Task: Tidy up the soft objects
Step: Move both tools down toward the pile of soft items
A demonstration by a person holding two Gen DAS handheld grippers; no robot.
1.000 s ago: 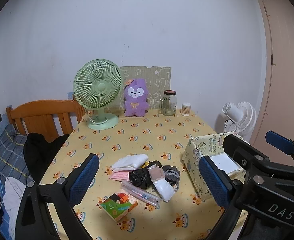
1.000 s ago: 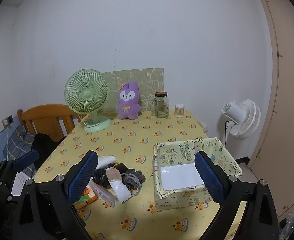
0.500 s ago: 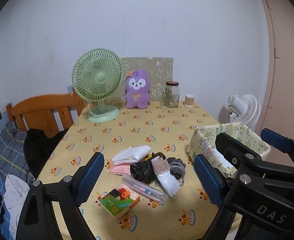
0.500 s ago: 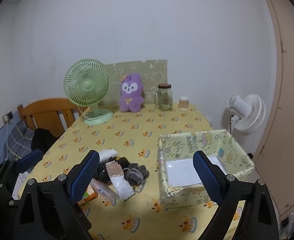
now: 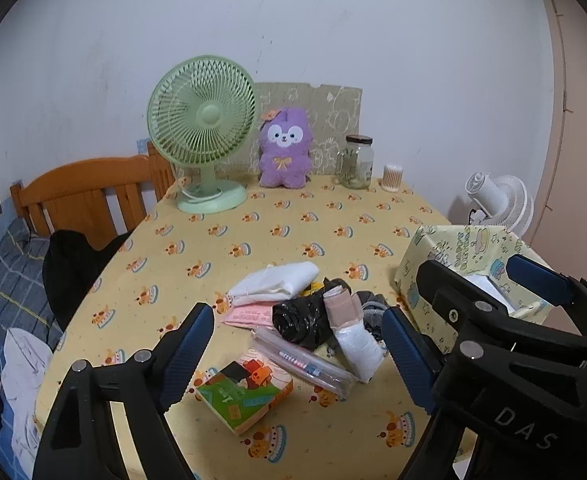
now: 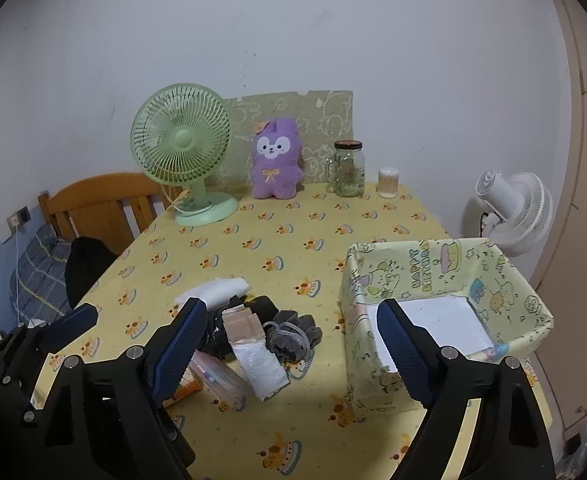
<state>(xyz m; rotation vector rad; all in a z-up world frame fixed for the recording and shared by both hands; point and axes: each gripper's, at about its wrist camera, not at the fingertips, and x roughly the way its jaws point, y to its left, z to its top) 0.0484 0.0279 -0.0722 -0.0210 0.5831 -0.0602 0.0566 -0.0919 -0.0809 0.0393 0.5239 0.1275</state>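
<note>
Both grippers hang spread and empty above the table (image 5: 277,220) — left gripper (image 5: 297,350) over the pile (image 5: 313,312) of soft things, right gripper (image 6: 291,346) between pile and box (image 6: 445,280). Fan (image 6: 181,140), plush (image 6: 275,160) and jar (image 6: 348,168) stand well behind. Only the left view shows the green booklet (image 5: 245,394) whole.

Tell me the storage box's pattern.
Pale yellow box with pastel cartoon characters; clearest in the right wrist view.

Purple plush toy (image 5: 285,147), green fan (image 5: 202,120), yellow cake-print tablecloth (image 5: 293,232)
</note>
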